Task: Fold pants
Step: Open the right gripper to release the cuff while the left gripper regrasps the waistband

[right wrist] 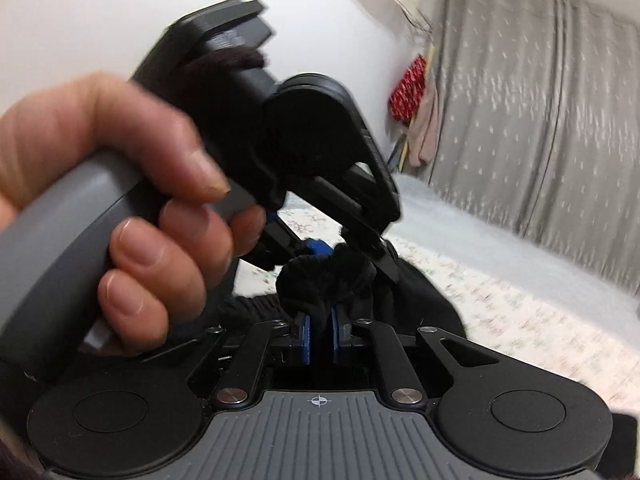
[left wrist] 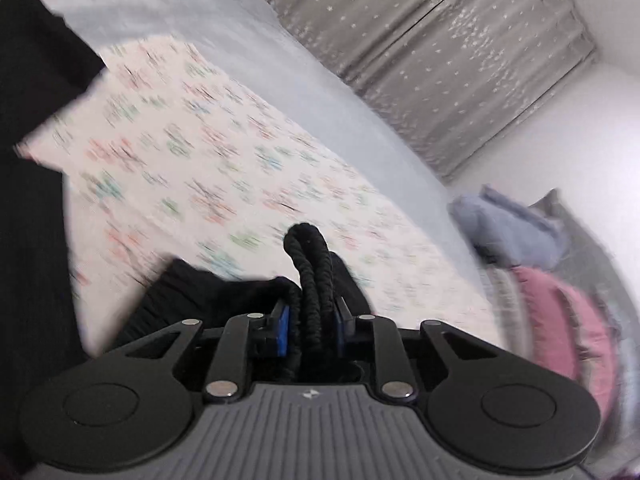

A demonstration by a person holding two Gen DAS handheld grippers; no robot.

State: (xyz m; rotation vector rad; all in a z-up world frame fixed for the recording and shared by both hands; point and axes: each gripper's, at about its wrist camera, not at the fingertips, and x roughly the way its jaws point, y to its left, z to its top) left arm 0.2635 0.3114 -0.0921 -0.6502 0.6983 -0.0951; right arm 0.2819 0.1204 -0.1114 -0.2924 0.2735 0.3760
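pants: black knit (left wrist: 188, 292), bunched ahead of both tools, over the bed (left wrist: 224, 152)
left tool (left wrist: 311, 320): pinching their cord; tilted downward
right tool (right wrist: 319, 330): clamped on fabric; the hand (right wrist: 132, 184) just left

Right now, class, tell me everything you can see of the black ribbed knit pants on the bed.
The black ribbed knit pants look soft and stretchy. A bunched, gathered edge stands up between the blue pads of the left gripper, which pinches it. The right gripper clamps another bunched part close by, just under the left one. More black cloth trails over the flower-print sheet. Both views are blurred.
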